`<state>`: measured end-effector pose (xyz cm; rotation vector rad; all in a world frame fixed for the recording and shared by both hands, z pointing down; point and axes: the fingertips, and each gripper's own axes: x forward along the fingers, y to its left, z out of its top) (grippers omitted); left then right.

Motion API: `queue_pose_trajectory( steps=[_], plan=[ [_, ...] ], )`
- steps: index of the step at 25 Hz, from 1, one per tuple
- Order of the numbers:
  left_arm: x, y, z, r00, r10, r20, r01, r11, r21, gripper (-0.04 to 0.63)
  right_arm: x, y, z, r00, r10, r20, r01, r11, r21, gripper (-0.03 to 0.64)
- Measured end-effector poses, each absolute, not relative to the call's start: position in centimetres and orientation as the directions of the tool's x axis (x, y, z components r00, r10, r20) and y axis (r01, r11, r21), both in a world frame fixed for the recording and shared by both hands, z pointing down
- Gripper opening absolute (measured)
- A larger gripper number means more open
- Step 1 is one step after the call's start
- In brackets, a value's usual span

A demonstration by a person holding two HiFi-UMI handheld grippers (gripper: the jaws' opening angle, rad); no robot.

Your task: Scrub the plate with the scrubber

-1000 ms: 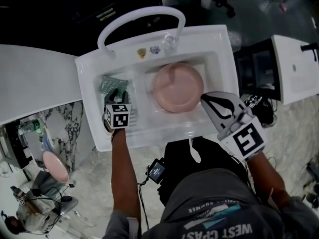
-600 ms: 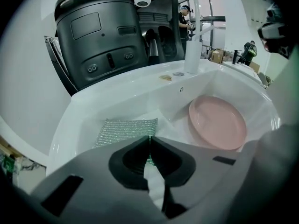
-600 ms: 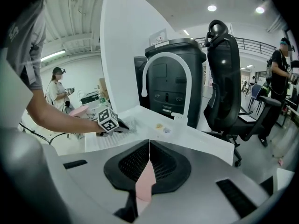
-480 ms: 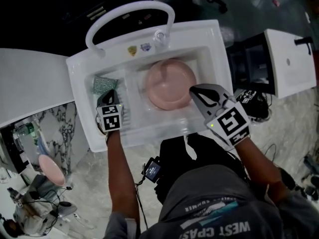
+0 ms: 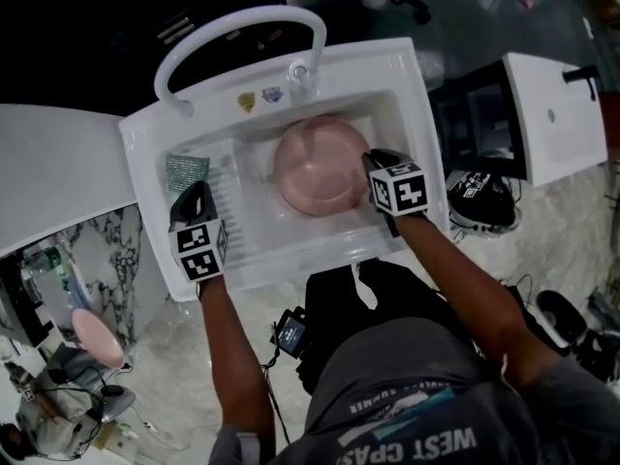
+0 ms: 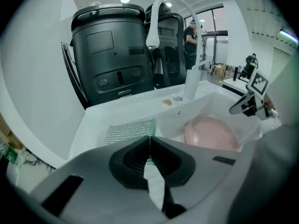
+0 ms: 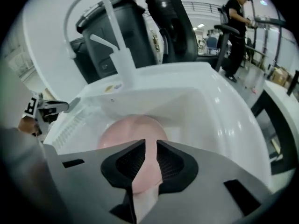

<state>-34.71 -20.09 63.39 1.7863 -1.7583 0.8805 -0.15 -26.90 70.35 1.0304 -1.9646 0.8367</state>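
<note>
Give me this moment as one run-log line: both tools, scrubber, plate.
left tool: shut on scrubber edge | right tool: jaws just opening, empty, over plate rim | plate: in sink

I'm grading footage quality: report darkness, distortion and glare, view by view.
Head view: the sink and plate are evenly lit, and the background above them is near black. Left gripper view: fisheye bows straight edges, and the corners are black. Right gripper view: same bending, with bright glare spots on the sink's right wall.
</note>
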Motion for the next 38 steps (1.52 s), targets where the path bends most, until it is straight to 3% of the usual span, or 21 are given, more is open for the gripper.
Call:
queue_pose_trajectory(
  steps=[2,11,19,23,30,32,34,36,37,38],
  plan=[
    [-34.5,-20.0,62.4,-0.029,-0.697,0.717,-0.995,-0.051,-0.09,0.011,0.7,-26.4,72.6,-0.351,-0.333,0.875,-0.905,0.362,-0.226,0.104],
    [-33.0,-19.8,60.1,0.009,-0.736,0.677,-0.996,-0.063,-0.056,0.011,2.9,-26.2,77.9,-0.243,-0.255,0.936,-0.969,0.097,-0.225,0.126],
    [-32.3,-19.9,58.7,0.039,-0.755,0.655,-0.996,-0.086,-0.039,0.011,2.8,-25.9,80.8,-0.213,-0.205,0.955,-0.977,0.065,-0.204,0.121],
    [-32.1,-19.6,58.0,0.046,-0.76,0.649,-0.995,-0.095,-0.041,0.011,2.9,-25.1,82.0,-0.223,-0.169,0.96,-0.975,0.063,-0.215,0.051],
    [-31.7,-19.4,57.3,0.051,-0.77,0.636,-0.995,-0.09,-0.03,0.011,2.5,-24.9,82.2,-0.268,-0.161,0.95,-0.963,0.036,-0.265,0.049],
    [-31.6,-19.1,57.3,0.052,-0.766,0.641,-0.995,-0.091,-0.028,0.011,2.3,-24.8,82.3,-0.271,-0.166,0.948,-0.963,0.028,-0.27,0.059],
    [-31.4,-19.1,57.3,0.055,-0.771,0.635,-0.995,-0.092,-0.026,0.011,2.1,-24.7,82.5,-0.273,-0.16,0.949,-0.962,0.013,-0.274,0.156],
    [-31.4,-19.1,57.2,0.058,-0.779,0.624,-0.995,-0.094,-0.025,0.011,1.9,-24.7,82.7,-0.285,-0.153,0.946,-0.958,0.002,-0.288,0.141],
    [-31.3,-19.1,57.2,0.058,-0.78,0.623,-0.995,-0.094,-0.025,0.011,1.7,-24.7,82.7,-0.3,-0.148,0.942,-0.953,-0.005,-0.304,0.087],
    [-31.3,-19.0,57.2,0.058,-0.777,0.627,-0.995,-0.093,-0.023,0.011,1.7,-24.7,82.6,-0.315,-0.145,0.938,-0.947,-0.017,-0.321,0.078]
  ],
)
